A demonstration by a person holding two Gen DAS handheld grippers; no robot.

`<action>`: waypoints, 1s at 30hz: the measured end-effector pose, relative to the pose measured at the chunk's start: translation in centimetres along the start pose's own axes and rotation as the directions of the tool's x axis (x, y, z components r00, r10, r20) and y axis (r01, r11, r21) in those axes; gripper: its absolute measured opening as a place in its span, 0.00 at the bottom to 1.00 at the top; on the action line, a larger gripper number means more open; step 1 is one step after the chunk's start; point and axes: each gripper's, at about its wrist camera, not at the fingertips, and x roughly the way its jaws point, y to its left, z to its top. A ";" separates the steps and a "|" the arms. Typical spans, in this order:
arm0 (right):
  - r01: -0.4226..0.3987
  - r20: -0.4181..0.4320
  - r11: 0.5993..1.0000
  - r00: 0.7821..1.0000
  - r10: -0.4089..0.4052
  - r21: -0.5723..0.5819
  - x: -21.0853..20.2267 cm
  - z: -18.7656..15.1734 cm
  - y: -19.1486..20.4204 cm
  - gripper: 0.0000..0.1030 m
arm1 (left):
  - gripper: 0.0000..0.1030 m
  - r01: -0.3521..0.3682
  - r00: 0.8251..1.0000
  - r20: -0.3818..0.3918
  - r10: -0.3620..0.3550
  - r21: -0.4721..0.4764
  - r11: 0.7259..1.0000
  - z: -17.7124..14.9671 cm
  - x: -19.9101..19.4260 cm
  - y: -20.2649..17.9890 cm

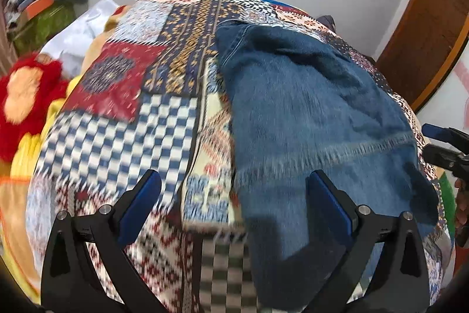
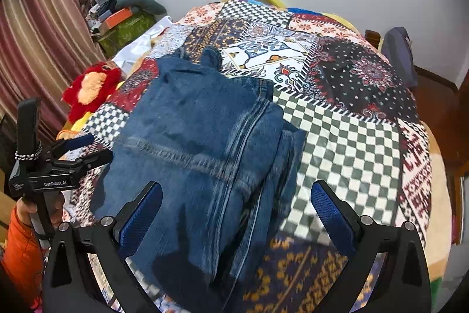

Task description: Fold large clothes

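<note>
The left gripper (image 1: 234, 207) has its jaws spread wide with nothing between them; its blue pads hang above the near edge of the blue jeans (image 1: 316, 119) and the patchwork bedspread (image 1: 123, 137). In this view the right pad sits over the denim and the left pad over a blue-and-white checked patch. The picture is blurred near the jaws, so I cannot tell whether a pad touches the cloth.

The right gripper (image 2: 237, 213) also has its jaws wide apart and empty. Its left pad is over the jeans (image 2: 199, 143), its right pad over a green-and-white checked patch of the bedspread (image 2: 351, 143).

The jeans lie on the bed, folded lengthwise with the legs stacked, running away from the cameras toward the far wall. One layer sticks out along the right side of the stack. A stitched seam crosses the denim close to the grippers.

In the right wrist view the left gripper (image 2: 79, 150) shows at the left edge of the bed, held by a hand (image 2: 29, 210) with an orange sleeve (image 2: 20, 248) below it. In the left wrist view the right gripper (image 1: 436, 143) shows at the right edge.

A red and yellow plush toy (image 2: 91, 90) lies at the bed's left side, near a striped curtain (image 2: 44, 43). A pile of clutter (image 2: 123, 11) sits in the far left corner.
</note>
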 end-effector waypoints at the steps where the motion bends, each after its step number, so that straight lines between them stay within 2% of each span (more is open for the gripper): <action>1: 0.003 -0.007 1.000 1.000 -0.003 0.006 0.7 0.3 -0.2 0.98 | 0.98 0.005 1.000 -0.005 -0.005 0.009 1.000 0.7 0.7 -0.1; 6: -0.005 -0.047 0.998 0.999 0.008 0.061 4.7 2.2 -2.1 0.98 | 1.00 0.032 0.999 -0.016 -0.031 0.038 0.999 4.4 3.7 -0.3; 9: -0.026 -0.065 0.994 0.997 0.033 0.106 6.6 3.3 -3.4 0.98 | 1.00 0.072 0.997 -0.027 -0.072 0.038 0.997 6.7 5.5 -0.2; 14: -0.046 -0.069 0.990 0.996 0.056 0.130 9.0 5.0 -4.9 0.98 | 1.00 0.043 0.998 -0.038 -0.042 0.034 0.999 9.6 8.2 -0.4; 18: 0.007 -0.060 0.992 0.998 0.001 0.125 10.2 6.0 -5.5 0.98 | 1.00 0.010 0.998 -0.054 -0.008 0.039 0.999 10.6 9.9 -0.8; 24: 0.035 -0.055 0.982 0.998 -0.026 0.185 9.4 7.0 -5.9 0.98 | 1.00 0.003 1.000 -0.023 -0.003 0.023 1.000 10.7 7.7 -0.9; 30: -0.025 -0.001 0.978 1.000 0.026 0.207 5.3 6.7 -5.2 0.98 | 1.00 0.029 0.999 0.014 -0.030 0.049 0.998 9.3 3.6 -1.7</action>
